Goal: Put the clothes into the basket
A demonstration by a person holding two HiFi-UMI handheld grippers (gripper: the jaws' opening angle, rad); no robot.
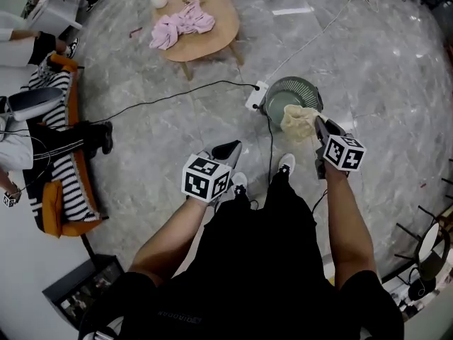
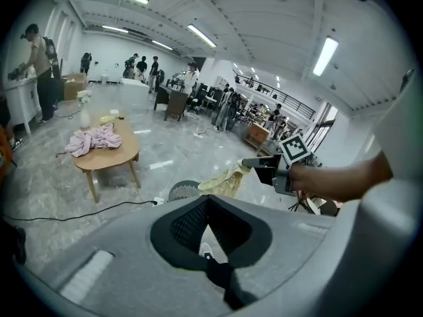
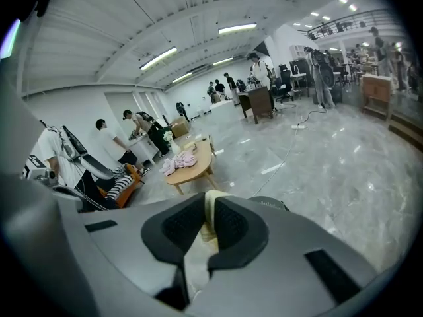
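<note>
Pinching cream cloth (image 1: 299,121) in right gripper (image 1: 320,129): jaws narrow, pressing on a fold, fabric showing between the pads in the right gripper view. Bunching loosely below the jaw tips and spilling to their far left, long axis roughly up and down.

Standing on the floor (image 1: 368,62) just far-left of those jaws: basket (image 1: 290,89), round, mouth up. Reading the head view as cloth overlapping the near-right rim, not the middle of the mouth. Not telling from any view whether the cloth is touching the rim or hanging clear above it.

Judging the coming drop as turning on this offset: mouth lying far and left of the jaw tips, so needing a short carry that way before letting go, or risking the cloth draping over the rim.

Holding left gripper (image 1: 228,151) low, by the shoes, well apart from the basket; jaws meeting at the tips, nothing between them. Counting the right hand as clearly the nearer one to the basket.

Also noting pink clothes (image 1: 180,23) heaped on the table (image 1: 212,40), far left, well apart from both grippers, not yet dealt with.
</note>
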